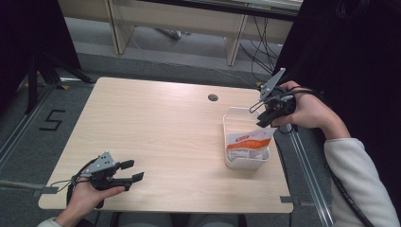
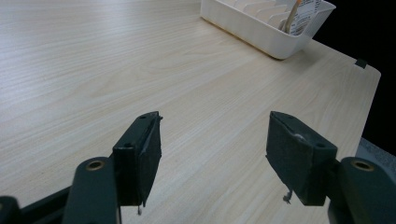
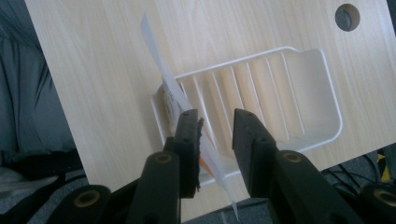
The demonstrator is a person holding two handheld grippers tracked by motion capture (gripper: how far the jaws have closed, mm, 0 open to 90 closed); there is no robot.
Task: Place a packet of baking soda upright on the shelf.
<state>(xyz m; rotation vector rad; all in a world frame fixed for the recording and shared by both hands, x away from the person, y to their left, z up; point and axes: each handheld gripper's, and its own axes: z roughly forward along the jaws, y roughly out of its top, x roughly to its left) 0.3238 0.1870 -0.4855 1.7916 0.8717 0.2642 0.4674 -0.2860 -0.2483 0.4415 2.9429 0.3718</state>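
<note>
Packet point(image 1: 248, 144) stands edge-up in tray point(image 1: 231, 124), directly below right gripper point(image 1: 265, 118).
Its jaws are apart, astride the packet; left gripper point(image 1: 132, 170) (well apart, gaping) holds nothing.

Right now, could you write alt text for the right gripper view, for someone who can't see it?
Two black jaws of the right gripper stand apart over a white ribbed plastic tray. A thin white printed packet stands edge-on at the tray's near end, against the left jaw. The tray sits on a pale wooden table with a round cable hole.
</note>
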